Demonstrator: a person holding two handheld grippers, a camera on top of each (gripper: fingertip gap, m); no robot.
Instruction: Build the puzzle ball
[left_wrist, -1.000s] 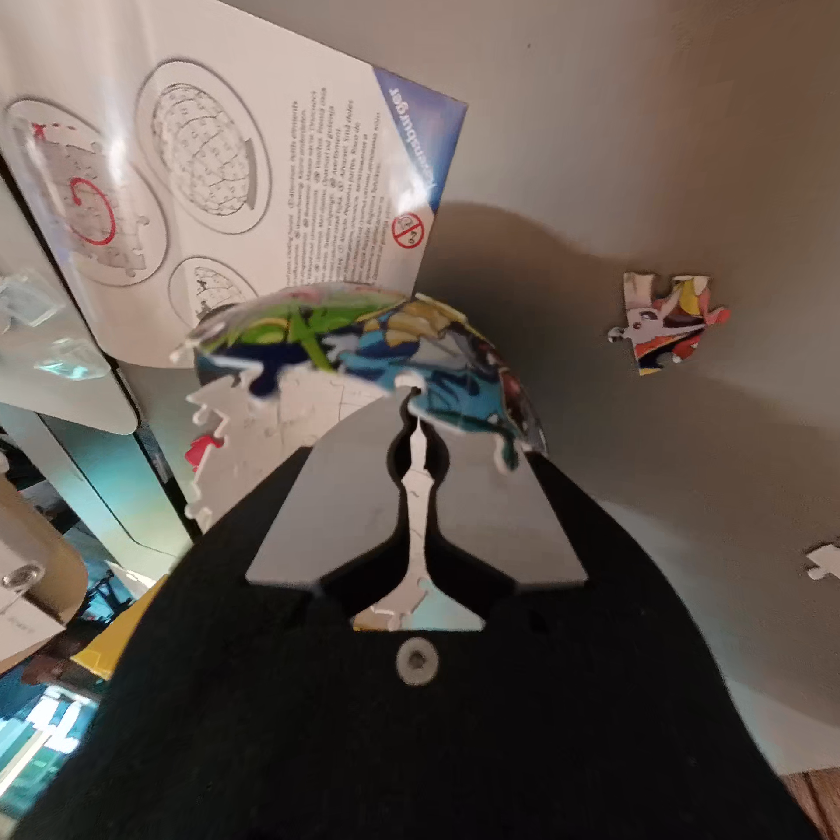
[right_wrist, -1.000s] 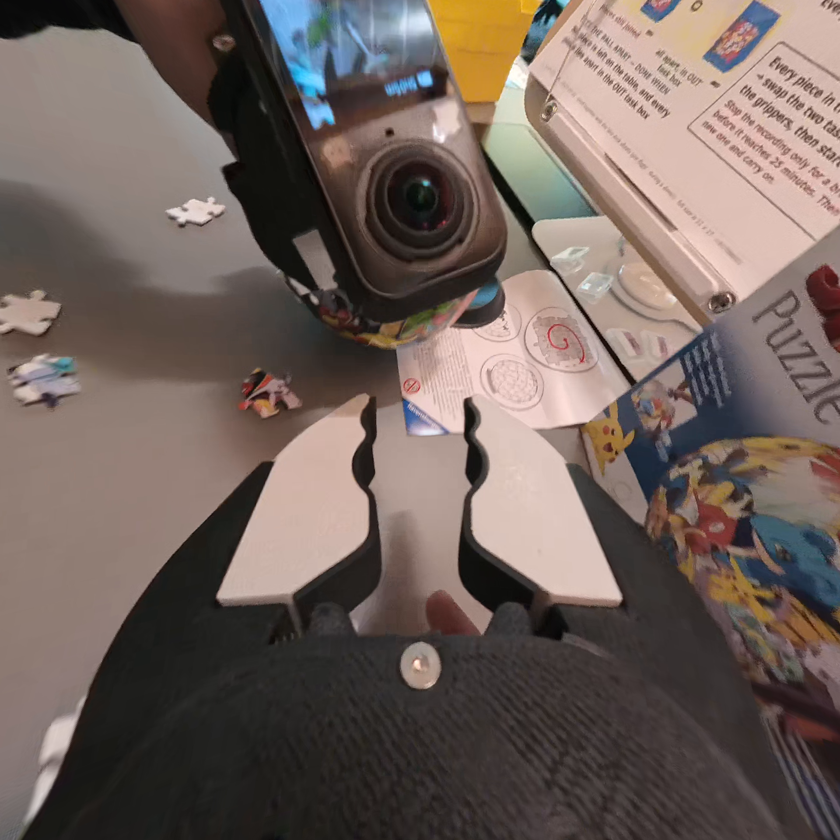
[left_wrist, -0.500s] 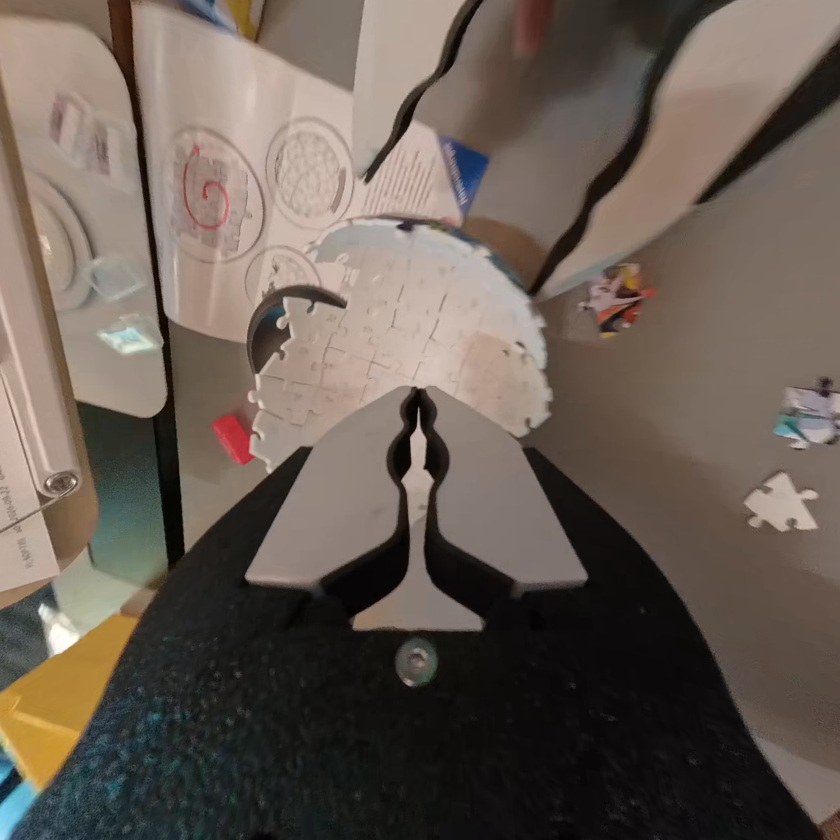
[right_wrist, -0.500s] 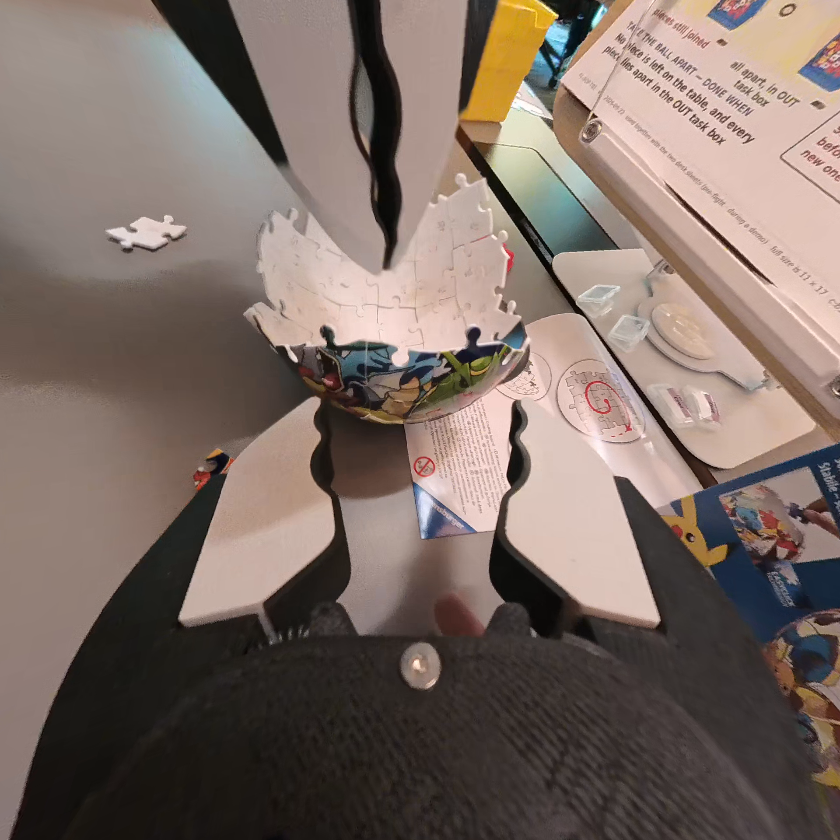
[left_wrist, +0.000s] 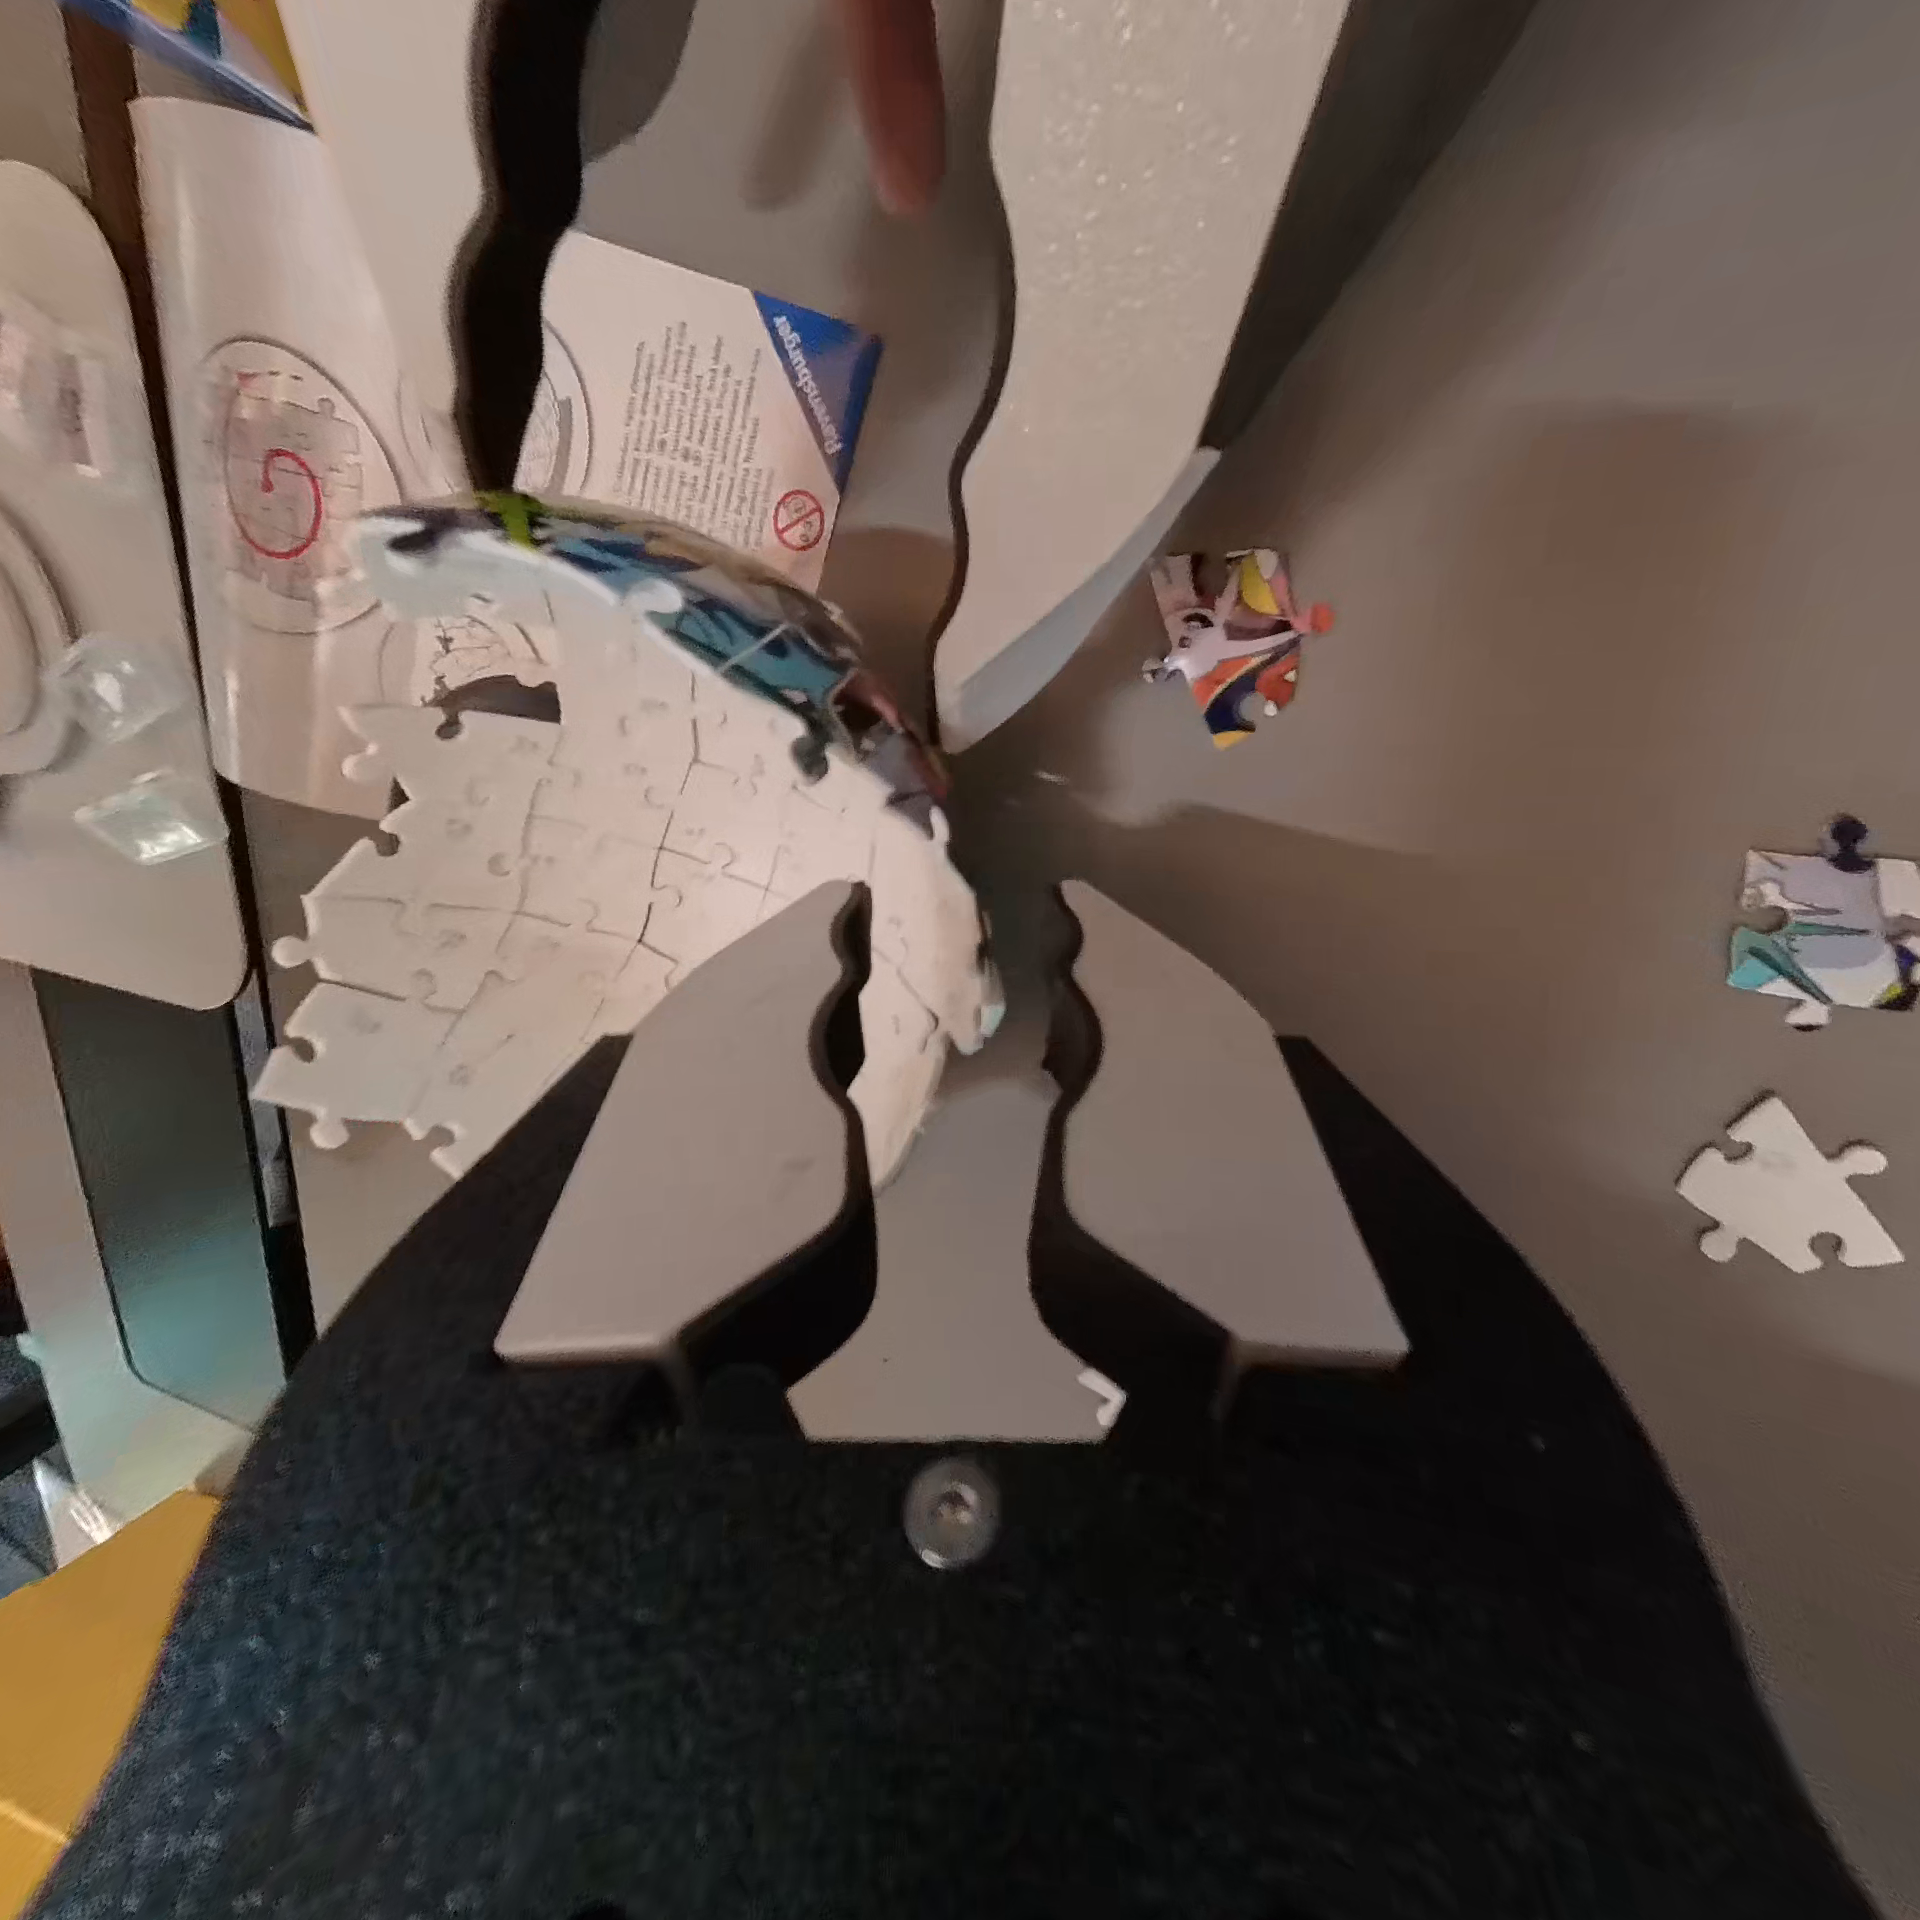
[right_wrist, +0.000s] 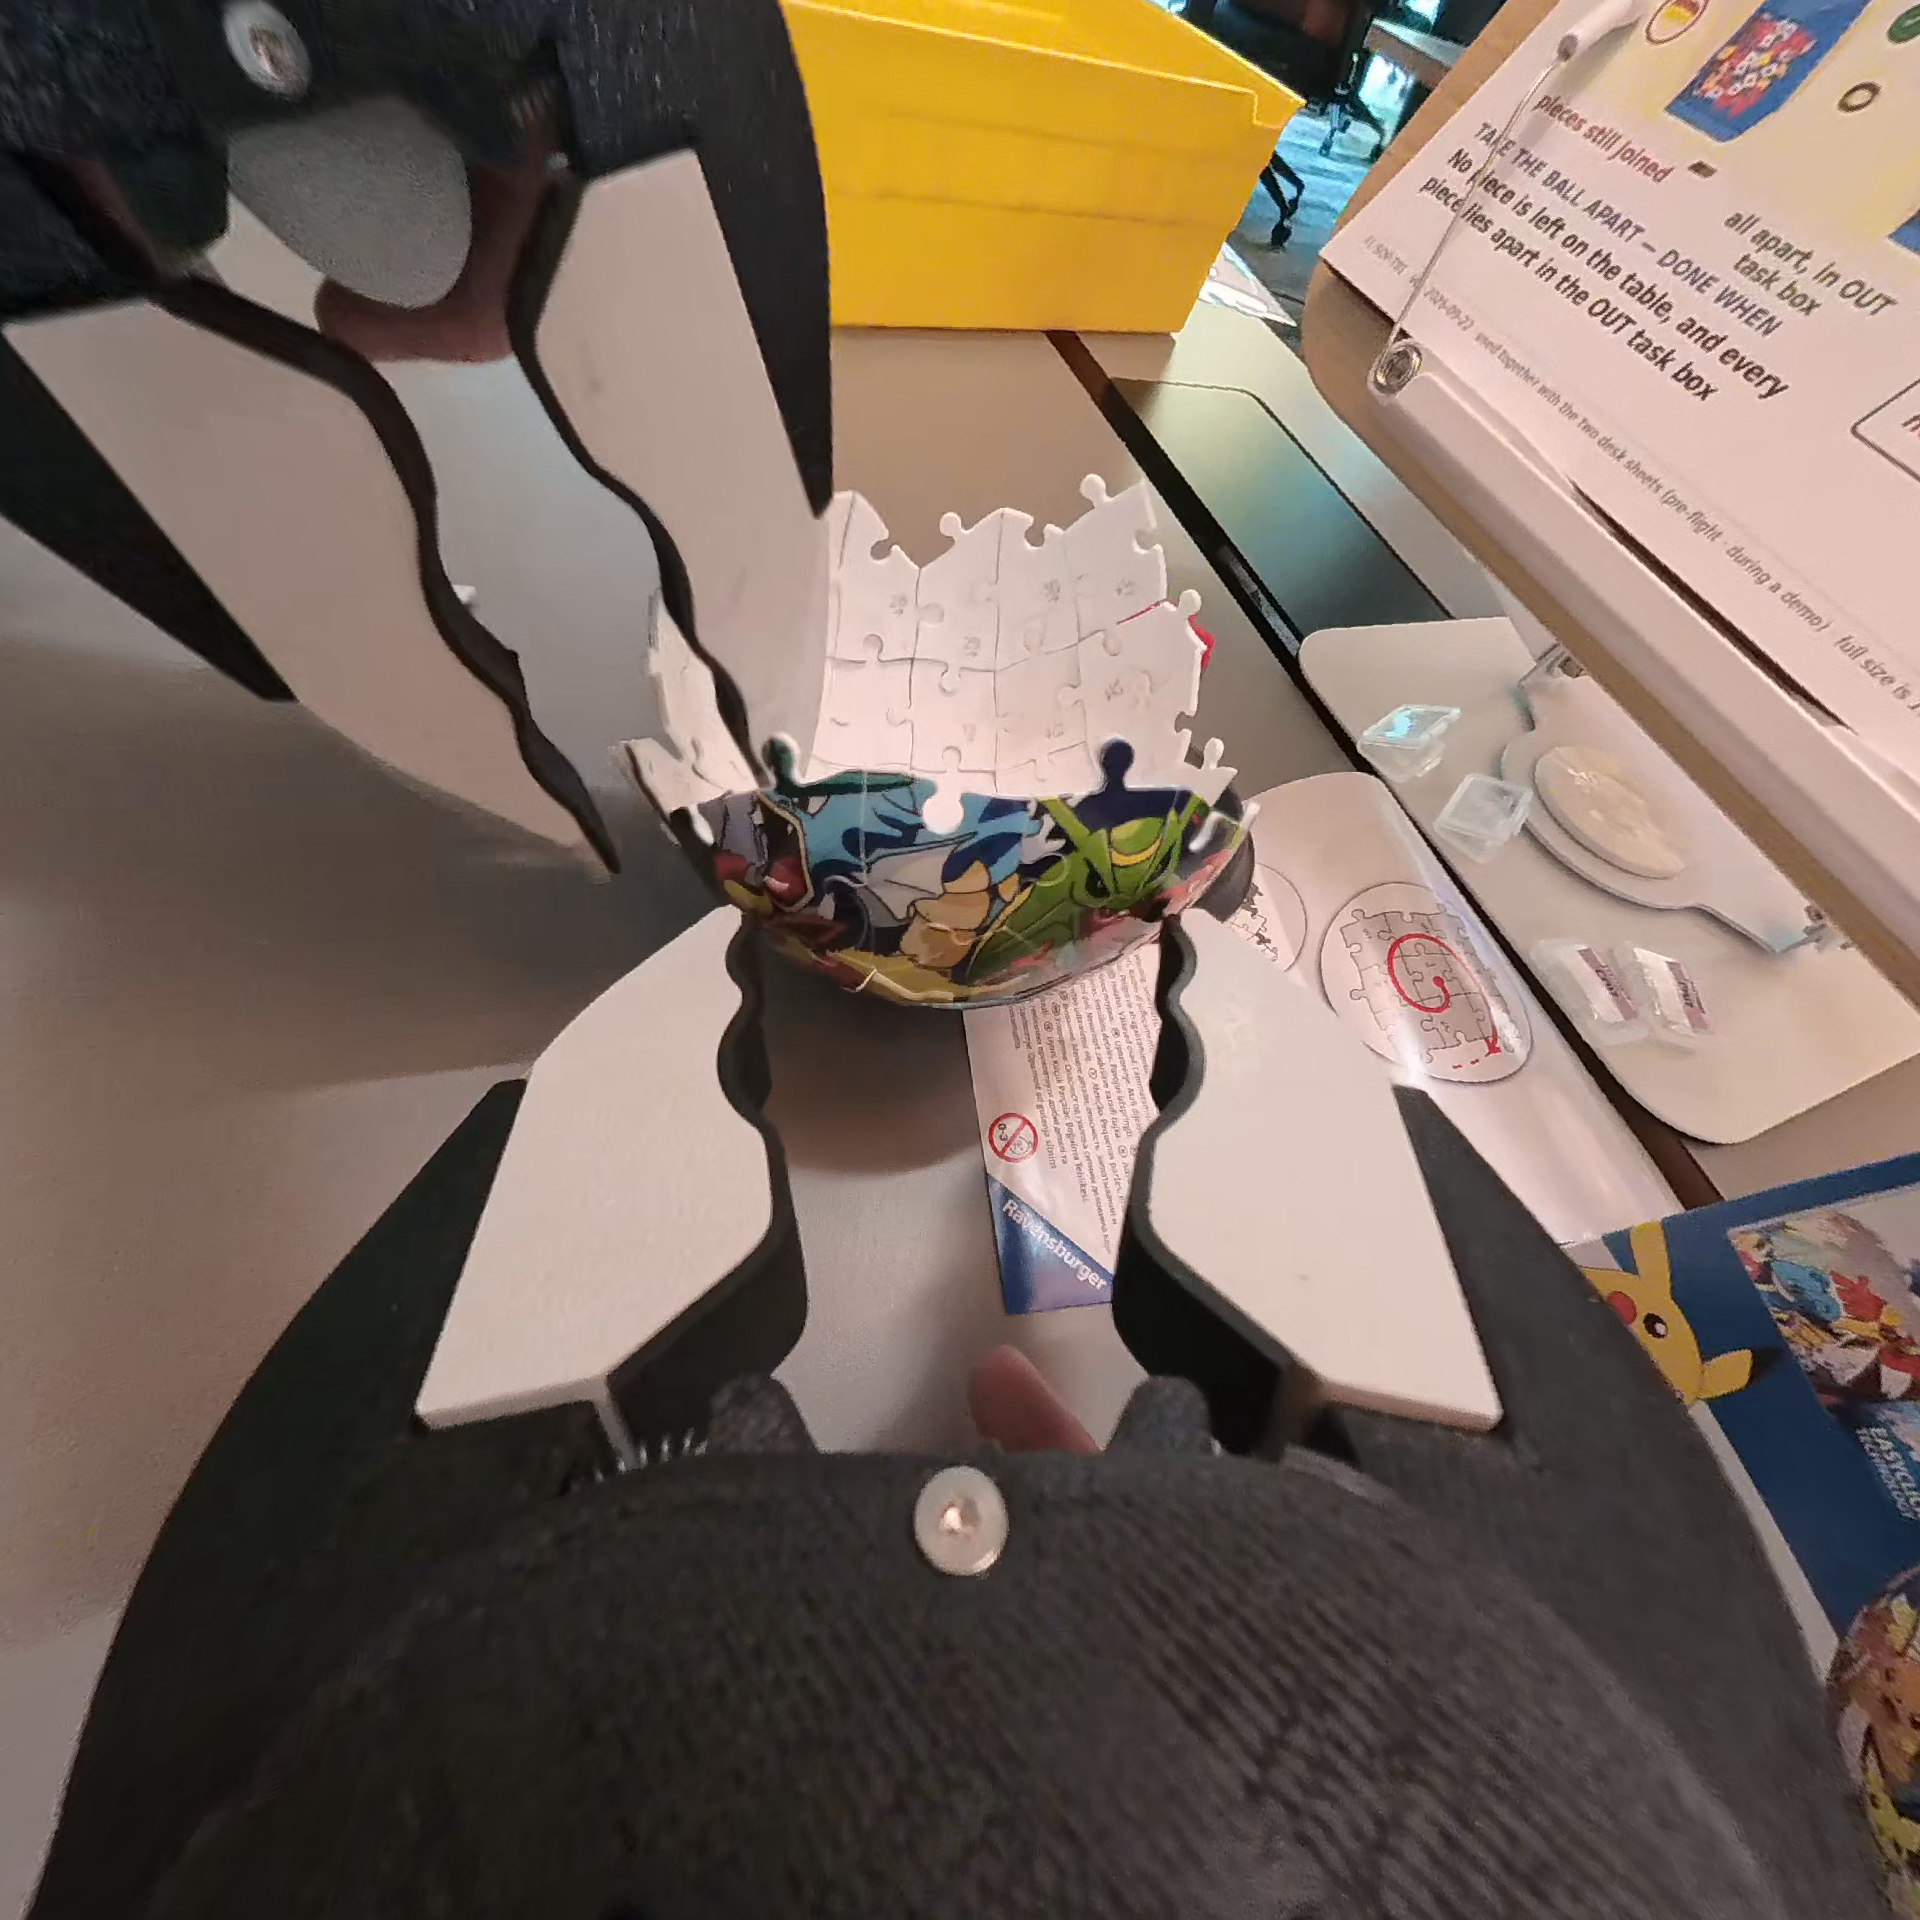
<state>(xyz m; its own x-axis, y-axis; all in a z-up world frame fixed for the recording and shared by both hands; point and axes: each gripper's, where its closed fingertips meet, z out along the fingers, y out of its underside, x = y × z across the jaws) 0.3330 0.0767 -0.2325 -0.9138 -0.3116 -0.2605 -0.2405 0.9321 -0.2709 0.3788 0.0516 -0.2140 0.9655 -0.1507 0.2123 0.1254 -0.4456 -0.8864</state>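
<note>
- The left tool (left_wrist: 961, 925) has let go: half a second ago it was pinched on the rim of the half-ball (right_wrist: 966, 831); now its jaws stand apart, with the rim between them but not visibly gripped.
- The half-ball, a bowl of joined pieces with the print outside and white inside, sits low over the leaflet (right_wrist: 1081, 1122) on the grey worktop (right_wrist: 260, 987). Whether it rests there or is propped by a tool finger, I cannot tell.
- The right tool (right_wrist: 961, 945) is spread wide, empty, its tips just beside the bowl's lower sides. It has come in closer than a moment ago.
- I judge this a hand-over or re-grip: the right tool looks set to take the bowl so the left can fetch pieces.
- Loose pieces lie well apart on the worktop: a colourful piece (left_wrist: 1236, 649), a pale printed piece (left_wrist: 1829, 935), and a white face-down piece (left_wrist: 1787, 1195).
- The ball is about half built, so much remains.
- Risk: with neither tool clenched, the bowl may tip or roll, and a hard squeeze could pop the joints.
</note>
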